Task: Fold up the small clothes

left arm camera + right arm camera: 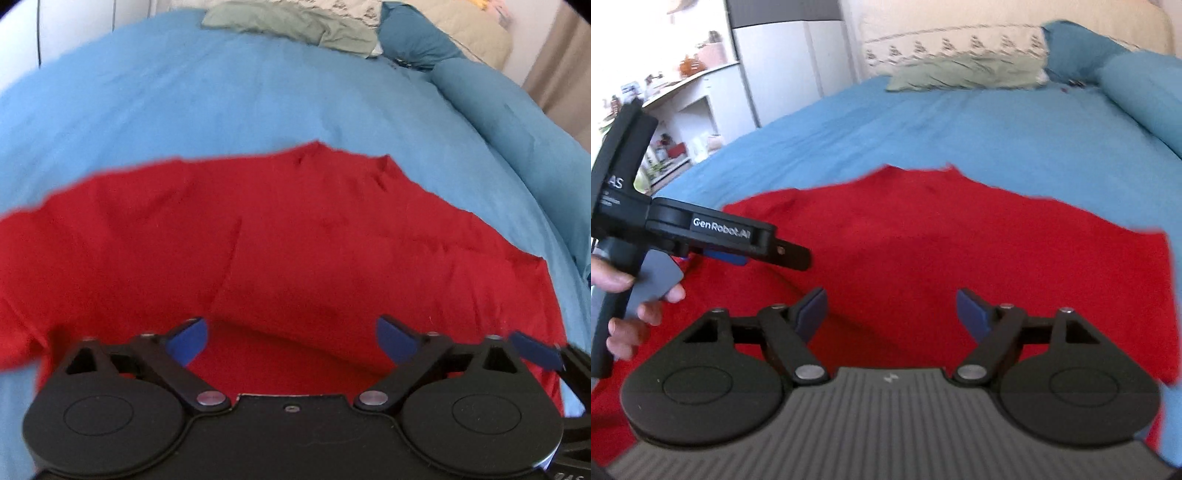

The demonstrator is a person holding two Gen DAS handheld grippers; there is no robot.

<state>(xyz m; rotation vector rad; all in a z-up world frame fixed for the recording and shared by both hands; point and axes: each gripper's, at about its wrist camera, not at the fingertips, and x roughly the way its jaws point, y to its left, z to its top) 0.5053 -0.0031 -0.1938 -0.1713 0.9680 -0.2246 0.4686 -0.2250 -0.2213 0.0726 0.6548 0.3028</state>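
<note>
Cloth fills the near part of both views: a red garment (295, 236) lies spread on a blue bed sheet (221, 96), mostly flat but with a long crease down its left-centre and small puckers along the far edge. The left gripper (291, 338) hangs over the near portion of the garment with its blue-padded fingers (188, 341) spread wide and nothing between them. The right gripper (890, 314) is likewise wide open and empty above the near right part of the same cloth. In the right wrist view the left gripper shows from the side, held in the person's left hand (628, 295), its fingers stretched out flat just above the cloth; whether they touch it I cannot tell. At the far end of the bed lies a green garment (964, 74) against a patterned pillow (953, 44), well apart from the red one. My reading is that the fold is at a release or re-grip stage: no edge is held. The next move likely calls for each gripper to drop to an edge or corner, pinch one clean layer without catching the sheet, and carry both sides over together so the fold lands even.
</note>
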